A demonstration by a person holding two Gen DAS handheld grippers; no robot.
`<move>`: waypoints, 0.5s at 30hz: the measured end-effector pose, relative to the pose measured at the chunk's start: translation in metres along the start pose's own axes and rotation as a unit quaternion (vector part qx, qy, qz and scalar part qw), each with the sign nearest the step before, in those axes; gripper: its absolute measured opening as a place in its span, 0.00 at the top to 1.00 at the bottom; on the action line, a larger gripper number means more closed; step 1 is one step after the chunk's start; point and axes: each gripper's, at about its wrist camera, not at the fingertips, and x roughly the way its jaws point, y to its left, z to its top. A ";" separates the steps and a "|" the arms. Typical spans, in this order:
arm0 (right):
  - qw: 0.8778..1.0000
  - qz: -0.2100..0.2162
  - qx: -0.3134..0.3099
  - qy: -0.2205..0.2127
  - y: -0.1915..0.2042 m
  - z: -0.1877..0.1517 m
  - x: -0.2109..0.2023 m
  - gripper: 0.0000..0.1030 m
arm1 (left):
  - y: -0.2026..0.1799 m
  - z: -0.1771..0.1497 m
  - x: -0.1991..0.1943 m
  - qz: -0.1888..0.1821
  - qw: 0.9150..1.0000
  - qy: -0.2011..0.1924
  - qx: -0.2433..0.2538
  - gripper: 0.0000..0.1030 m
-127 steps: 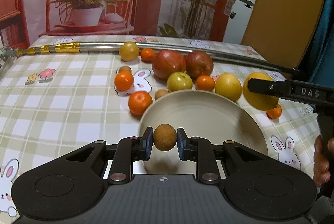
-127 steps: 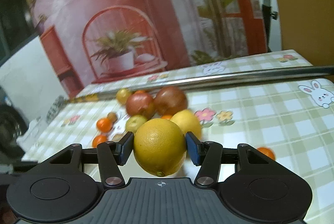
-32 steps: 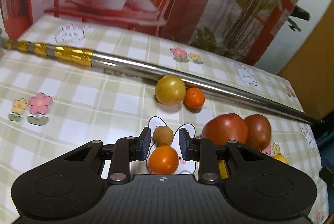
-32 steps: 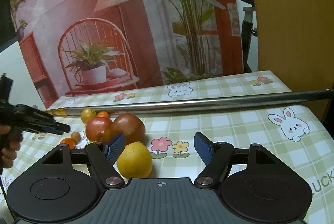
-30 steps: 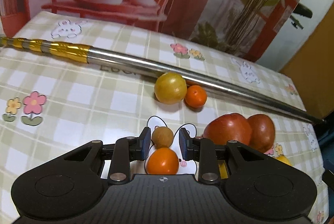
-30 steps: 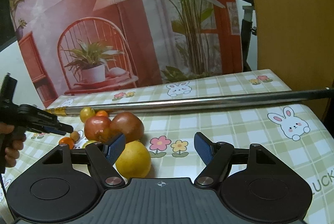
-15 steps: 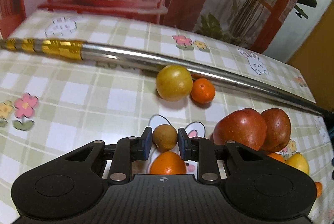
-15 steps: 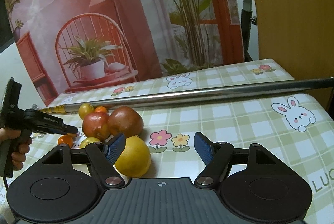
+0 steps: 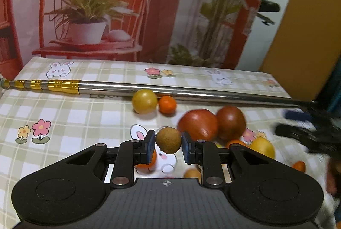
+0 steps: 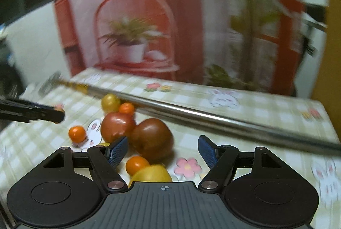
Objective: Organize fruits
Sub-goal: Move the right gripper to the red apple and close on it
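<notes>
Fruits lie clustered on the checked bunny-print tablecloth [image 9: 64, 116] beside a long steel pole [image 9: 191, 93]: two big red apples [image 9: 199, 124], a yellow-green round fruit [image 9: 144, 101] touching a small orange tangerine [image 9: 167, 104]. Left gripper [image 9: 168, 144] pinches a small round brown fruit [image 9: 168, 139] above the cloth. Right gripper [image 10: 163, 152] hangs spread wide and empty over a yellow citrus [image 10: 152, 173].

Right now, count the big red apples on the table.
2. The lighter red apple sits beside the darker red apple on its right in the left wrist view, both in front of the metal rod. More may be hidden below the frame.
</notes>
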 end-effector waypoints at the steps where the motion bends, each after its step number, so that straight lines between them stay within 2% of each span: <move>1: 1.000 0.009 -0.015 0.011 0.002 0.005 0.009 0.33 | -0.001 -0.002 -0.005 -0.003 1.000 -0.003 0.001 0.73; 7: 0.994 0.035 -0.078 0.064 0.013 0.024 0.053 0.33 | 0.004 -0.015 -0.018 -0.022 0.999 -0.004 -0.025 0.73; 15: 0.991 0.067 -0.067 0.091 0.012 0.022 0.080 0.33 | 0.008 -0.031 -0.022 -0.025 0.999 0.002 -0.034 0.73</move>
